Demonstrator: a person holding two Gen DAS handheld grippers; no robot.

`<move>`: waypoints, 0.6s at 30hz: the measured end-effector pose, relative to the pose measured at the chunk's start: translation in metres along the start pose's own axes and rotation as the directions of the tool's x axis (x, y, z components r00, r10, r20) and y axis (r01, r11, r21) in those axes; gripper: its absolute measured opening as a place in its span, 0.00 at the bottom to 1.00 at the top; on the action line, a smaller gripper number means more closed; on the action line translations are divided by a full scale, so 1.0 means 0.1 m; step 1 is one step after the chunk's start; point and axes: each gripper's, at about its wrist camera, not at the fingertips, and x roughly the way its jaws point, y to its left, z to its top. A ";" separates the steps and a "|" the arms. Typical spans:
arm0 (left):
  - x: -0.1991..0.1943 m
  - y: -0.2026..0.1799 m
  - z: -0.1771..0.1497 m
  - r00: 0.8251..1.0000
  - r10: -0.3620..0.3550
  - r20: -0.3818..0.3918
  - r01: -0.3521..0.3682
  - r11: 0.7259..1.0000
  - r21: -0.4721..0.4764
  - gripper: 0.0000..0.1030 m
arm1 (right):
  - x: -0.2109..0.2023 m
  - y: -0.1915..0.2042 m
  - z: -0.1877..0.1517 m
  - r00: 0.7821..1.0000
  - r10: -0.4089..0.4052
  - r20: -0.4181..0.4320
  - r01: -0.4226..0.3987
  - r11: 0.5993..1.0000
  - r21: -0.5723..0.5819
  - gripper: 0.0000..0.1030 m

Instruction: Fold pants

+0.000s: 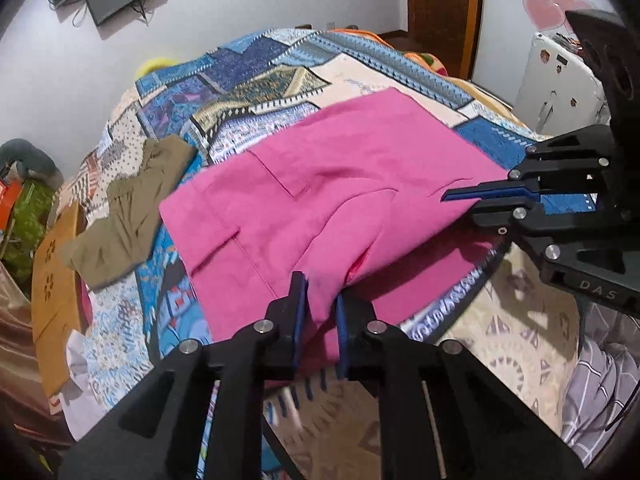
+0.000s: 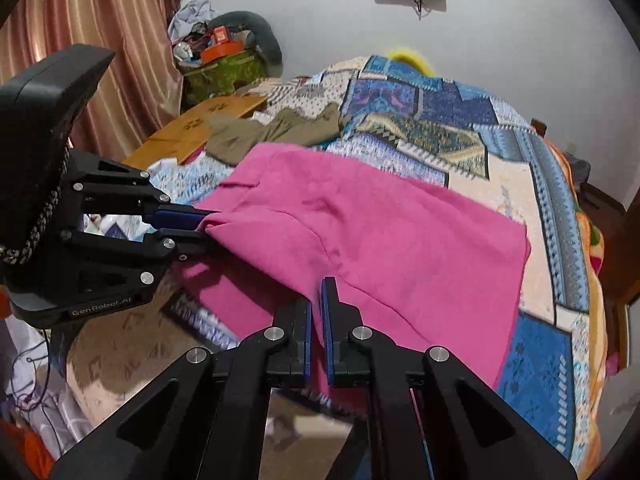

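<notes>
Pink pants [image 1: 320, 184] lie on a patchwork bedspread [image 1: 256, 92], their near edge lifted off the bed. My left gripper [image 1: 320, 300] is shut on that near edge. My right gripper [image 1: 464, 200] comes in from the right and is shut on another part of the same edge. In the right wrist view the pink pants [image 2: 392, 232] spread ahead, my right gripper [image 2: 318, 304] pinches the cloth, and my left gripper [image 2: 200, 226] grips the edge at the left. A lower pink layer lies flat under the lifted part.
Olive-green pants [image 1: 132, 208] lie crumpled at the bed's left side beside a wooden board [image 1: 56, 280]. A curtain [image 2: 100, 40], a cluttered green bag [image 2: 224, 72] and a white wall stand behind. A white appliance [image 1: 560, 92] stands at the right.
</notes>
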 end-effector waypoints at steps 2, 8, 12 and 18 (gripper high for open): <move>-0.02 0.00 -0.04 1.000 -0.006 -0.012 0.006 1.000 -0.015 0.18 | 0.04 0.00 -0.06 1.000 0.010 -0.022 -0.010 1.000 0.010 0.04; -0.20 0.17 -0.21 0.999 -0.039 -0.016 0.037 0.994 -0.103 0.42 | 0.02 -0.08 -0.23 0.998 0.000 -0.066 0.004 0.998 0.058 0.08; -0.34 0.41 -0.33 1.000 -0.025 -0.001 0.024 0.982 -0.187 0.47 | -0.13 -0.18 -0.34 0.997 0.000 -0.082 0.007 0.997 0.082 0.09; -0.34 0.83 -0.41 0.998 -0.060 0.012 0.060 0.924 -0.378 0.47 | -0.40 -0.46 -0.47 0.995 -0.066 -0.077 0.077 0.985 0.156 0.12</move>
